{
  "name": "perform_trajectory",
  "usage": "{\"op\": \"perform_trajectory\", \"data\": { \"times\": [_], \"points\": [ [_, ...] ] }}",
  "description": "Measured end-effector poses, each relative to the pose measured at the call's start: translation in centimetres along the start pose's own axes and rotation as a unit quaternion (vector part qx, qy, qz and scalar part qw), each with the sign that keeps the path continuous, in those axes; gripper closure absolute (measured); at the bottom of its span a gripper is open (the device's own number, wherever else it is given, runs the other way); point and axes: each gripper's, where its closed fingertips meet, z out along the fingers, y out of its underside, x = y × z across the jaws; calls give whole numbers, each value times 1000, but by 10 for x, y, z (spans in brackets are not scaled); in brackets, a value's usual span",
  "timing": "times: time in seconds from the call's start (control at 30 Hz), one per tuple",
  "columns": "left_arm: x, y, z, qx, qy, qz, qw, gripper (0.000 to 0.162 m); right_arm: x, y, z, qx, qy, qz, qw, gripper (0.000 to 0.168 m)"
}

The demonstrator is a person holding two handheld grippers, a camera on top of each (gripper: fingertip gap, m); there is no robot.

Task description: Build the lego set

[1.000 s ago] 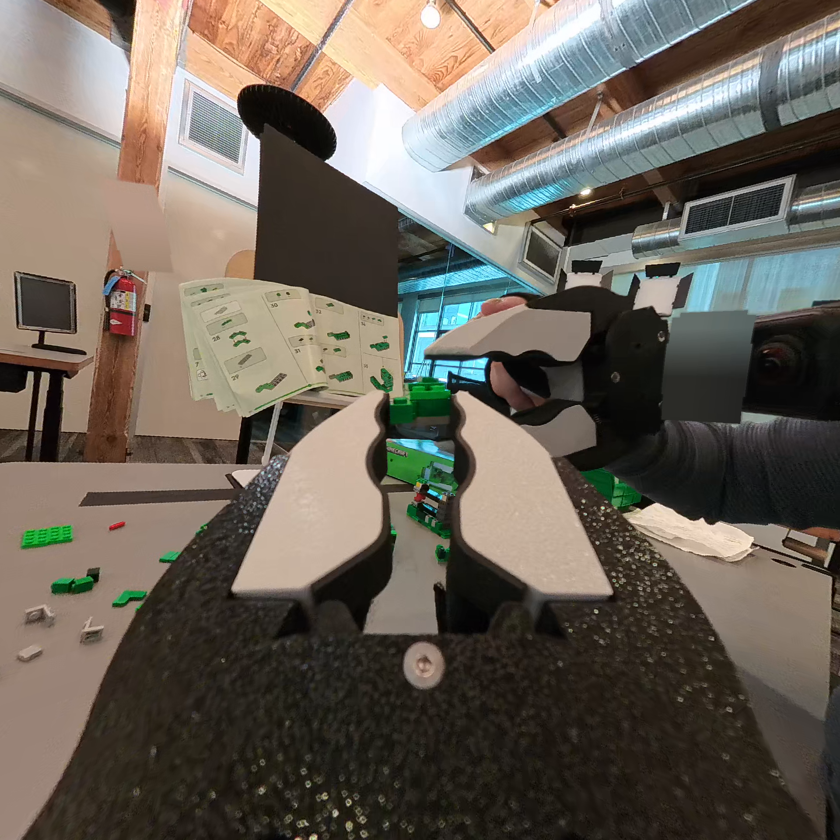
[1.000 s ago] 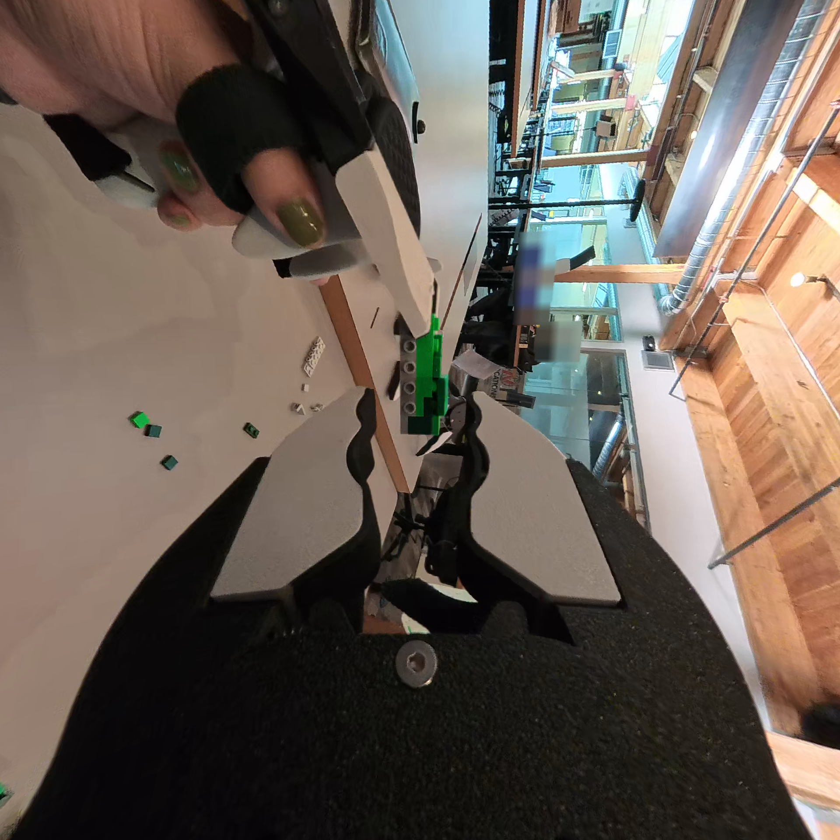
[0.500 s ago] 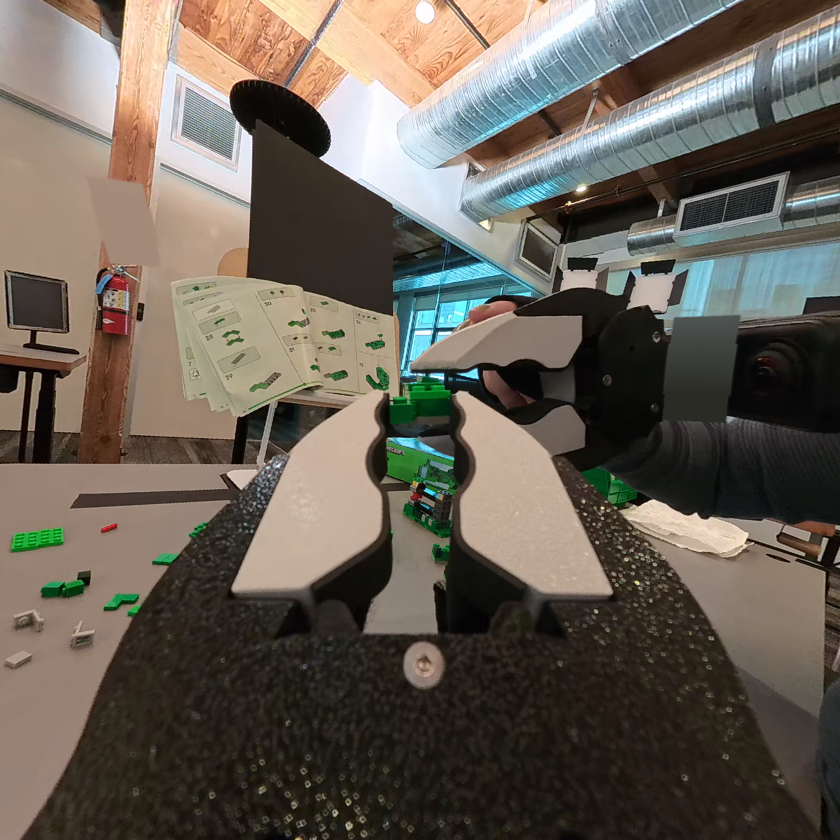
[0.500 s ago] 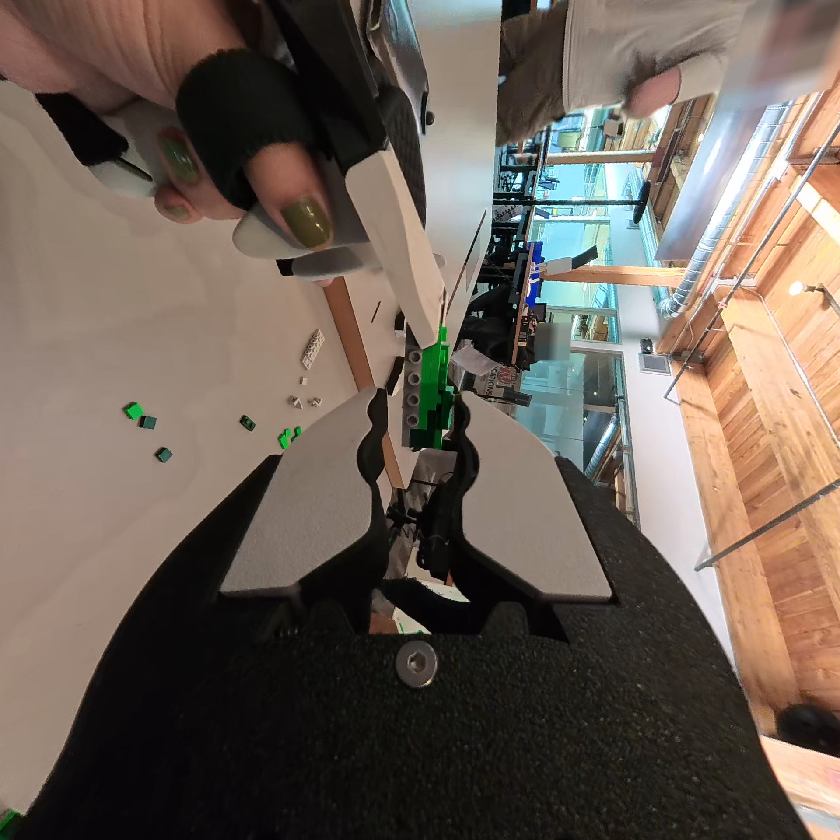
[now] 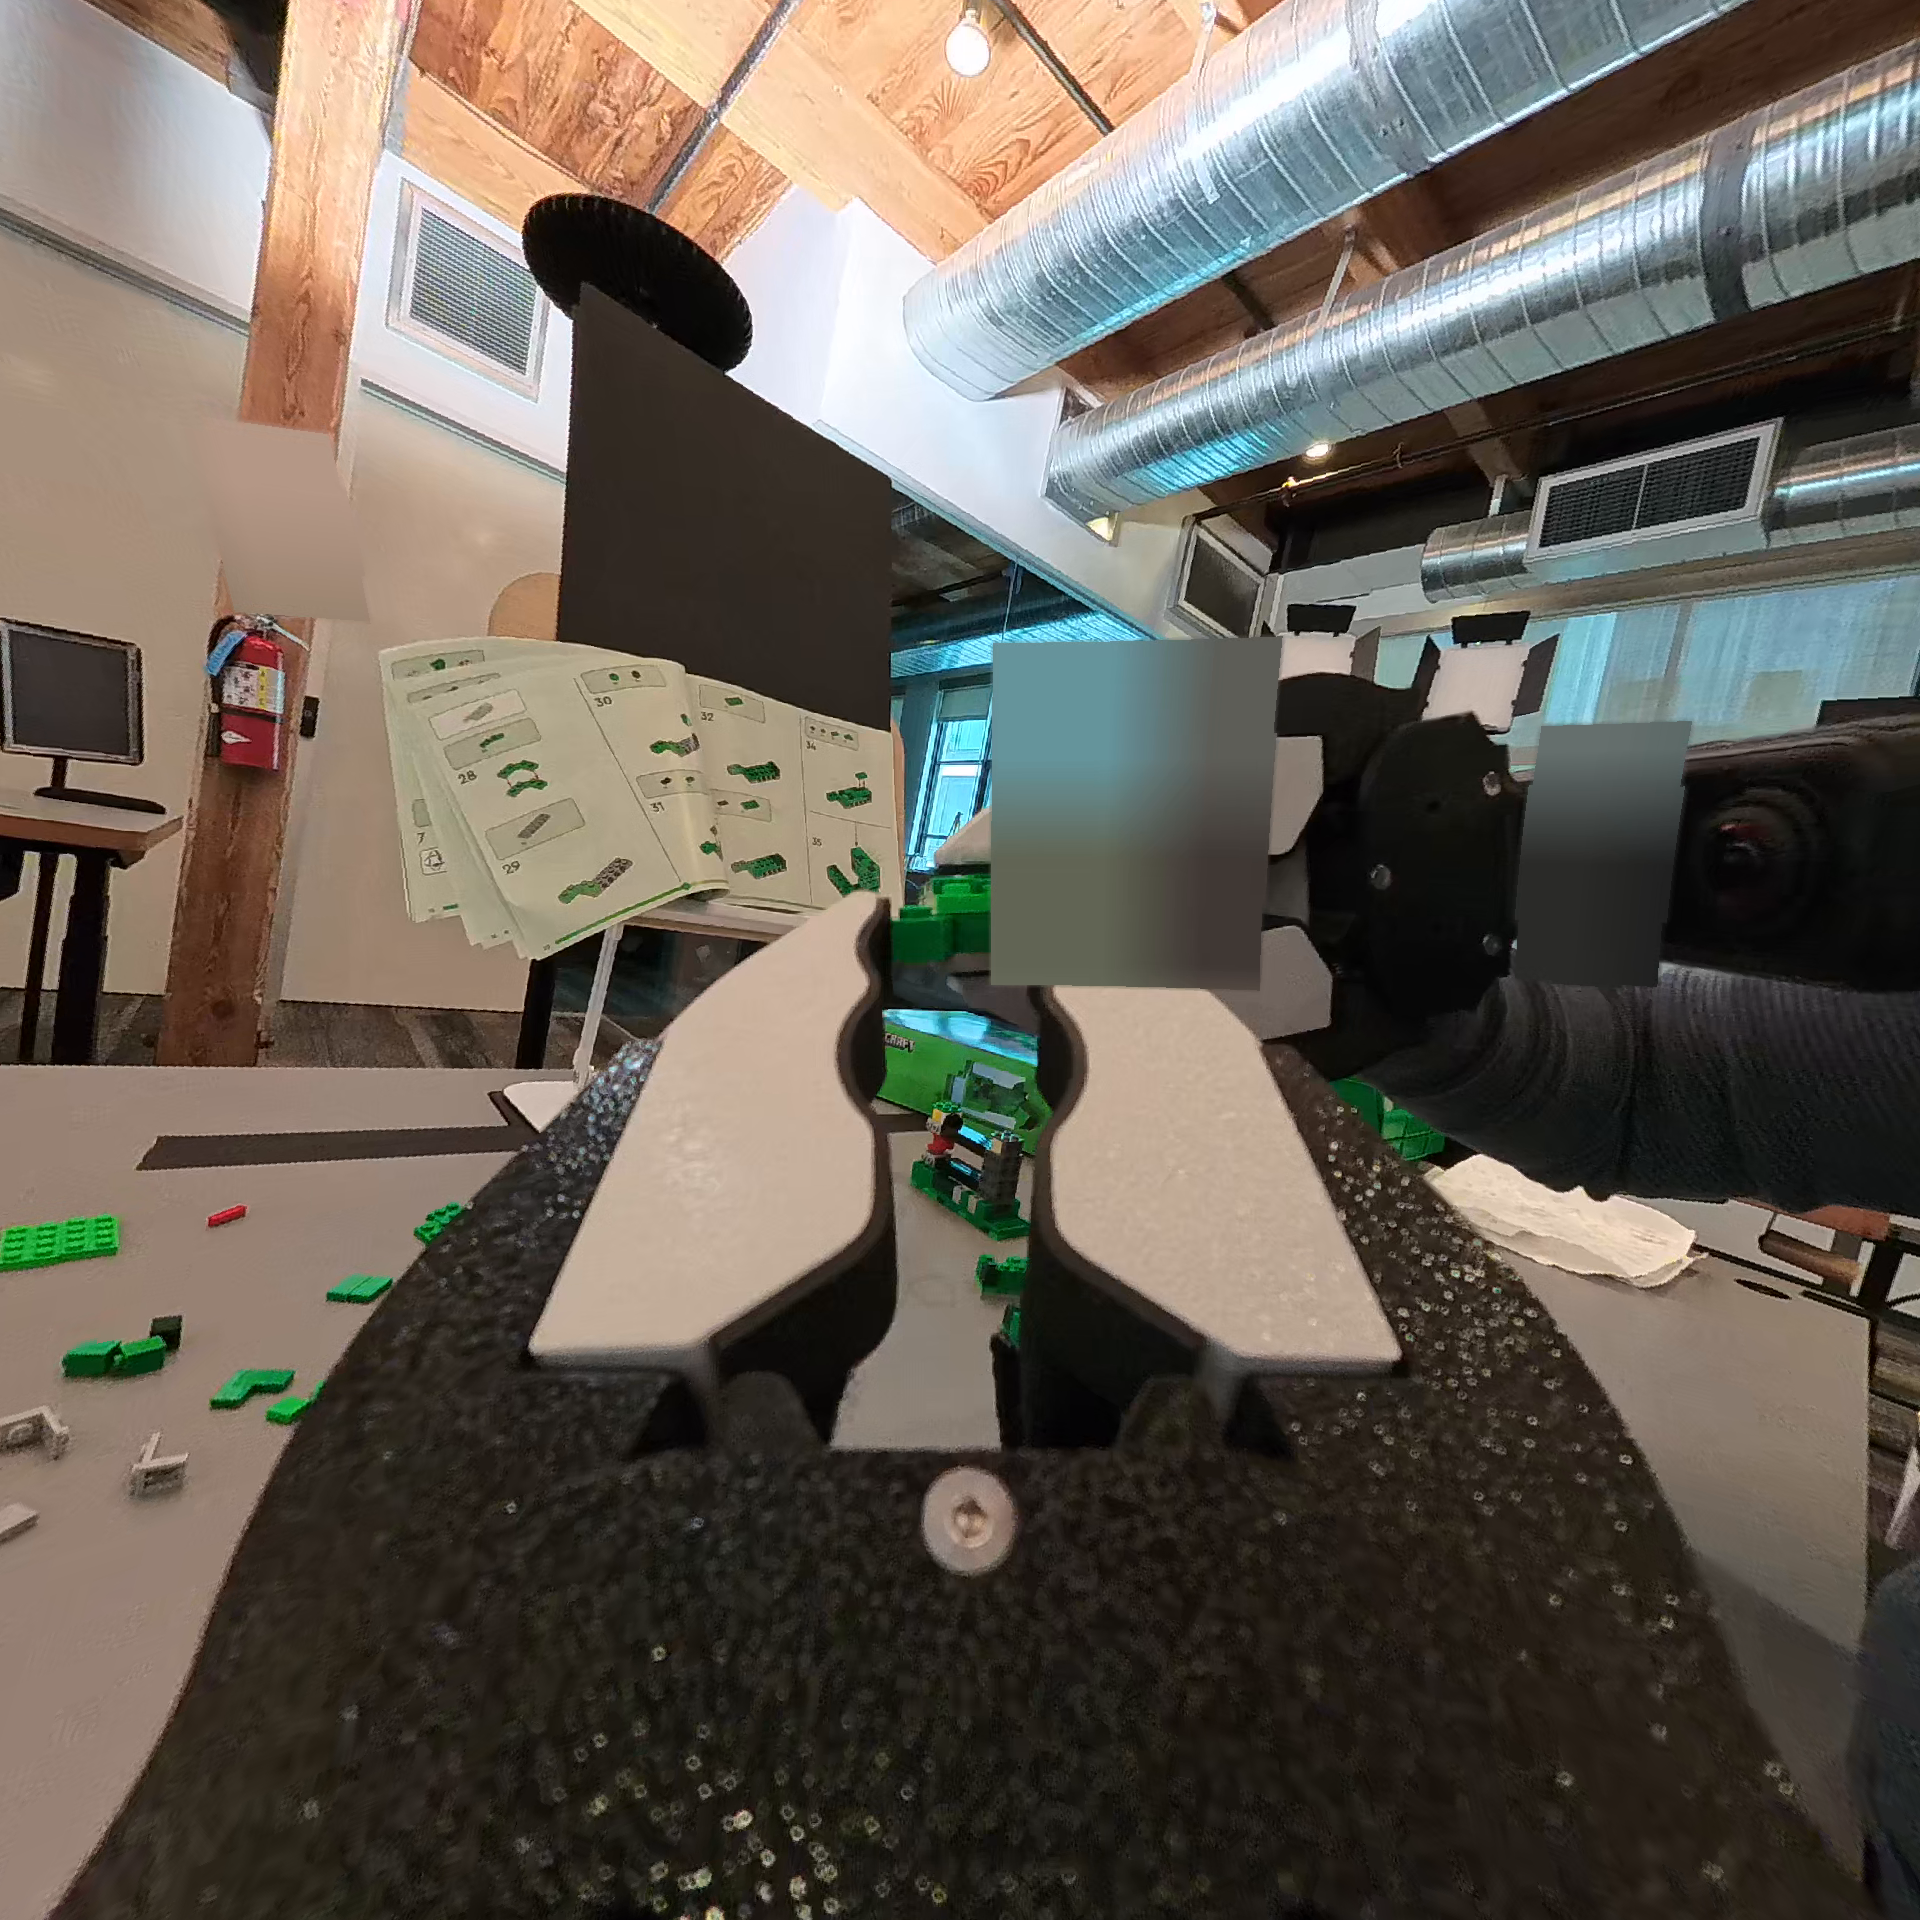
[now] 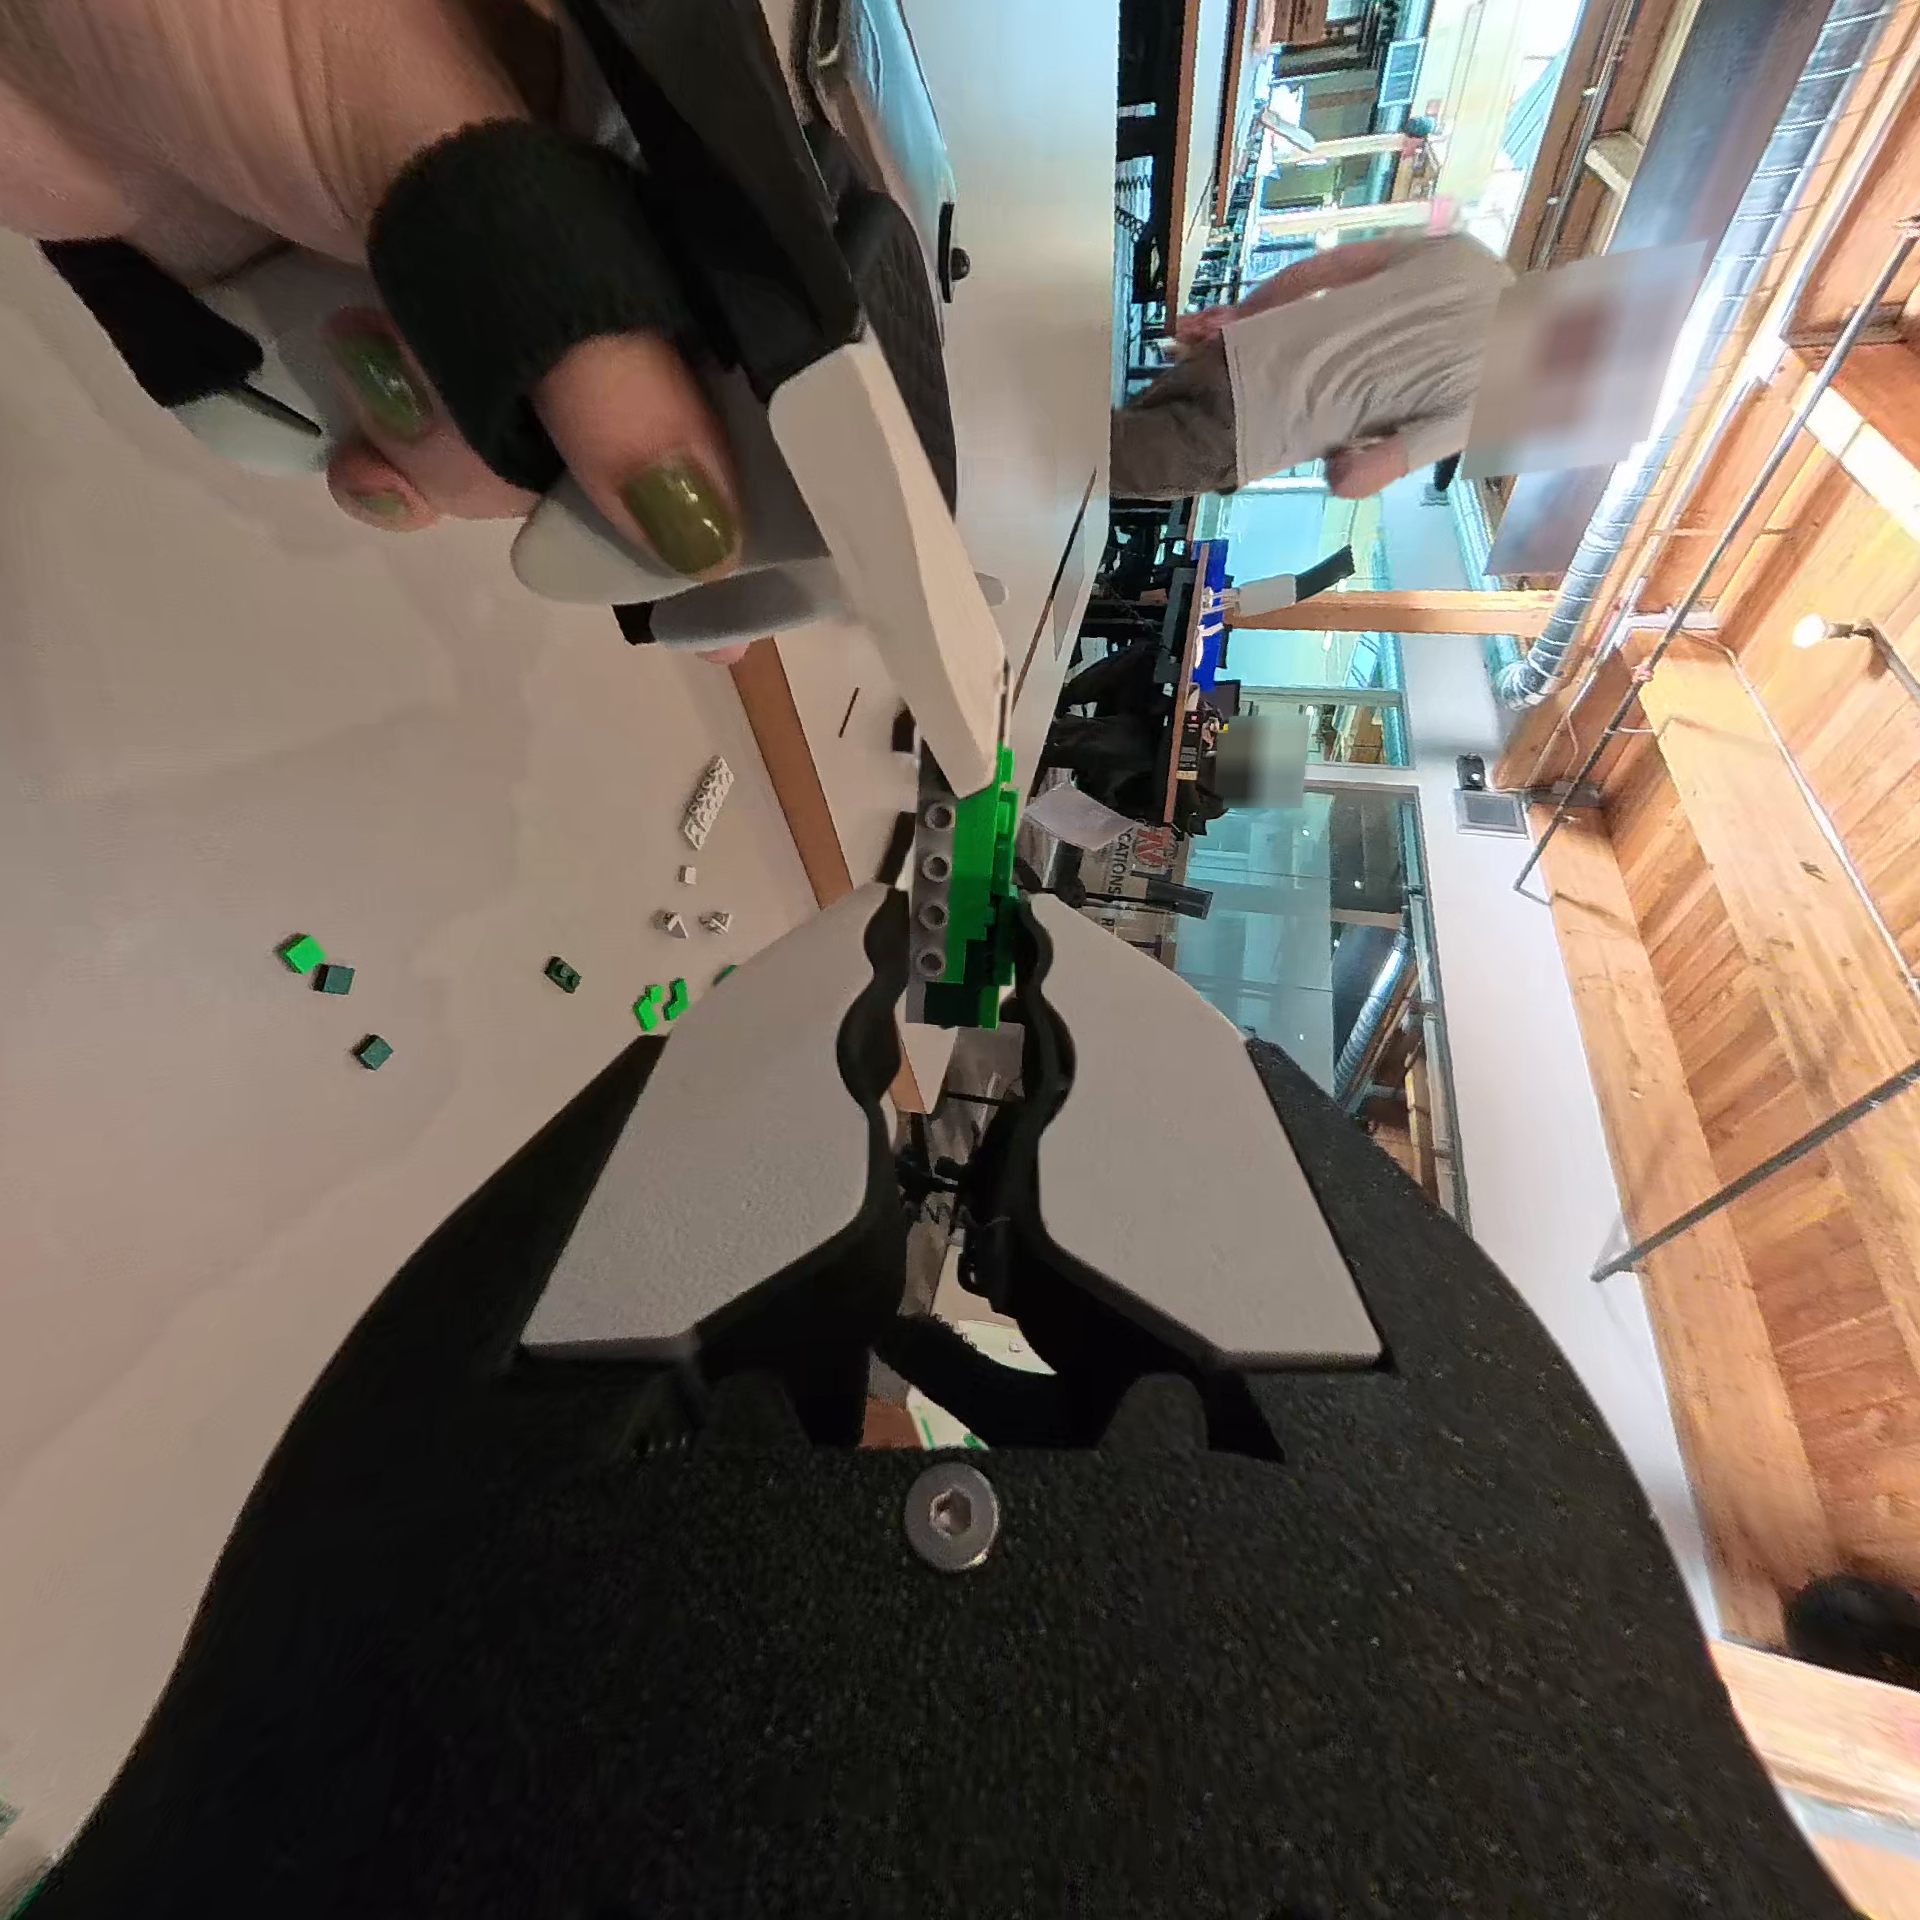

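Assembly: a small green and grey lego piece (image 6: 961, 914), held up in the air above the table (image 5: 312, 1101), between the two grippers
Right gripper (image 6: 956, 920): its two fingertips clamp the near end of the assembly, grey studded side toward one finger, green stepped side toward the other
Left gripper (image 5: 961, 951): seen from its own camera, the green end of the assembly (image 5: 935, 925) sits at its fingertips; the right wrist view shows one of its white fingers (image 6: 904, 613) lying against the far end of the piece; whether it actually grips cannot be told
Hand on left gripper: a hand (image 6: 436, 343) with a black finger sleeve presses the trigger
Table, left side: loose green bricks, among them a flat green plate (image 5: 57, 1242), plus small grey brackets (image 5: 156, 1470)
Table, beyond the grippers: a partly built green model (image 5: 971, 1174), a crumpled white paper (image 5: 1558, 1226) to its right
Further back: an open instruction booklet (image 5: 623, 790) propped upright in front of a black board (image 5: 727, 540)
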Motion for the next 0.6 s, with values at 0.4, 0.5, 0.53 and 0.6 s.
{"op": "perform_trajectory", "data": {
  "times": [0.4, 0.5, 0.53, 0.6],
  "points": [
    [1, -5, -1, 18, 7, -15, 1000, 138, 5, -2, -1, -10, 42, -17, 999, 151],
    [1, -4, -1, 14, 7, -12, 1000, 138, 4, -1, -1, -15, 49, -38, 998, 151],
    [1, -3, -1, 11, 7, -12, 1000, 138, 3, 0, -1, -16, 44, -40, 998, 151],
    [0, -2, 0, 12, 8, -20, 1000, 138, 3, 1, -1, -14, 38, -29, 999, 151]
  ]
}}
